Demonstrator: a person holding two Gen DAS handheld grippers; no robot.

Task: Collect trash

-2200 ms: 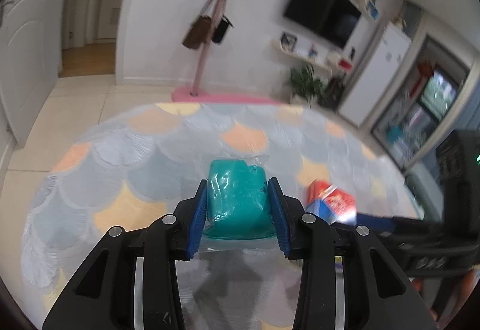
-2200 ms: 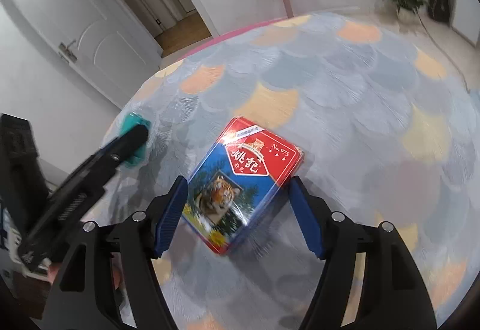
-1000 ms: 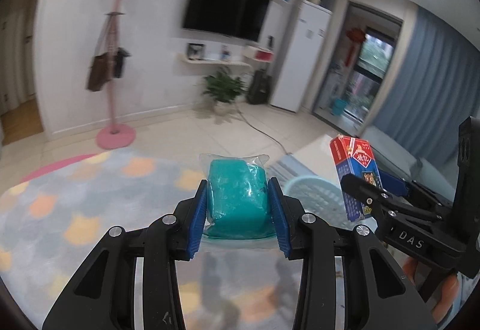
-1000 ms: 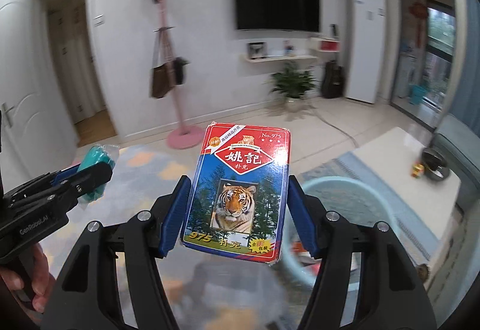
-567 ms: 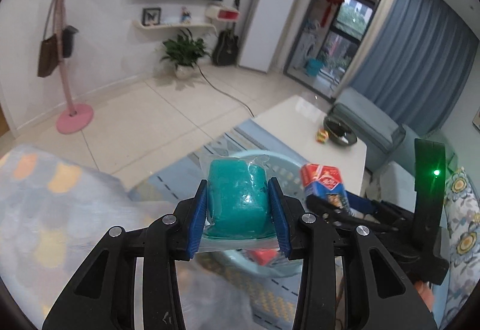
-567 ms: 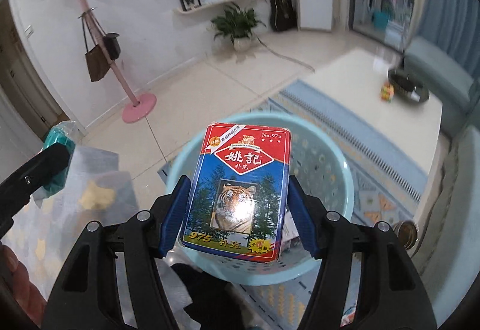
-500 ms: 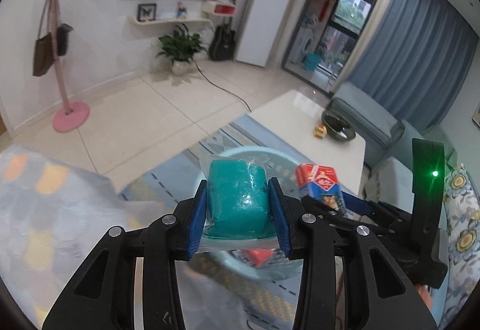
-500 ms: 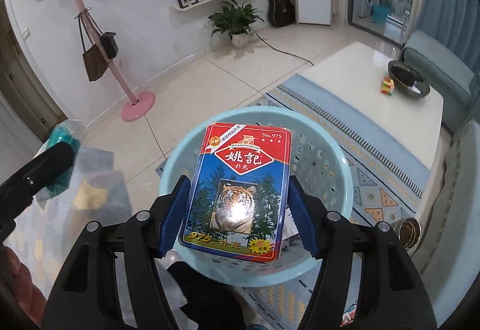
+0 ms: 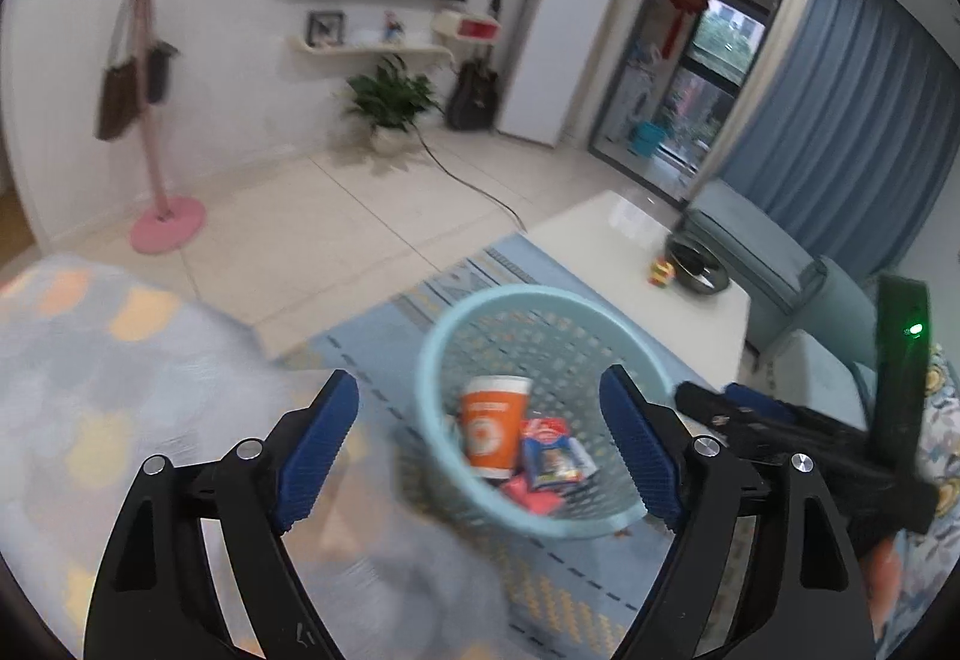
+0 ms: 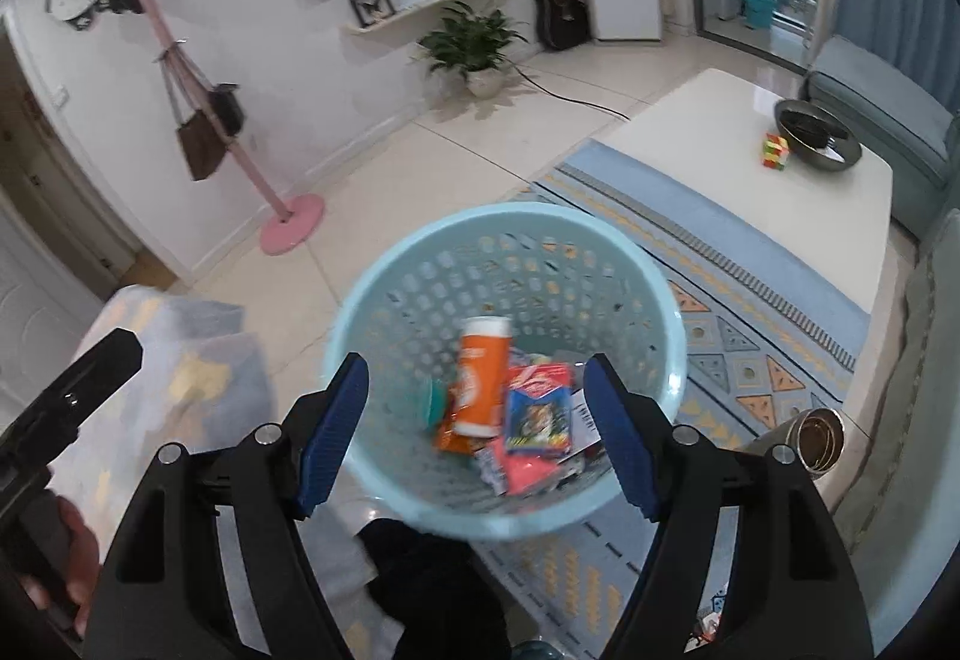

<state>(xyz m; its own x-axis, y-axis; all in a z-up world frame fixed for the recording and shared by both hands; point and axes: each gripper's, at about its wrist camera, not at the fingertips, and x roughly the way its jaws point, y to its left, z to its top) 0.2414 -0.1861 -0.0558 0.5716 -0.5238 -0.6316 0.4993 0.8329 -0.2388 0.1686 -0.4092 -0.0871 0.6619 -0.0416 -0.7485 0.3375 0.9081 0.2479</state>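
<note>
A light blue perforated basket (image 10: 663, 324) stands on the floor below both grippers; it also shows in the left wrist view (image 9: 441, 336). Inside lie an orange cup (image 10: 480, 381), the tiger card box (image 10: 537, 417), red wrappers and a glimpse of the teal packet (image 10: 433, 401). In the left wrist view the cup (image 9: 493, 426) and card box (image 9: 555, 459) show. My left gripper (image 9: 480, 447) is open and empty, held above the basket's left side. My right gripper (image 10: 477, 429) is open and empty, directly above the basket.
The table with the scalloped cloth (image 9: 78, 360) is at the left. A white coffee table (image 10: 780, 168) with a bowl and cube is at the right, on a blue patterned rug (image 10: 738, 312). A pink coat stand (image 10: 288, 222) is behind. A metal cup (image 10: 819, 435) is beside the basket.
Both grippers swung from the table to over the basket, then opened. The teal packet and the tiger card box dropped into the basket.
</note>
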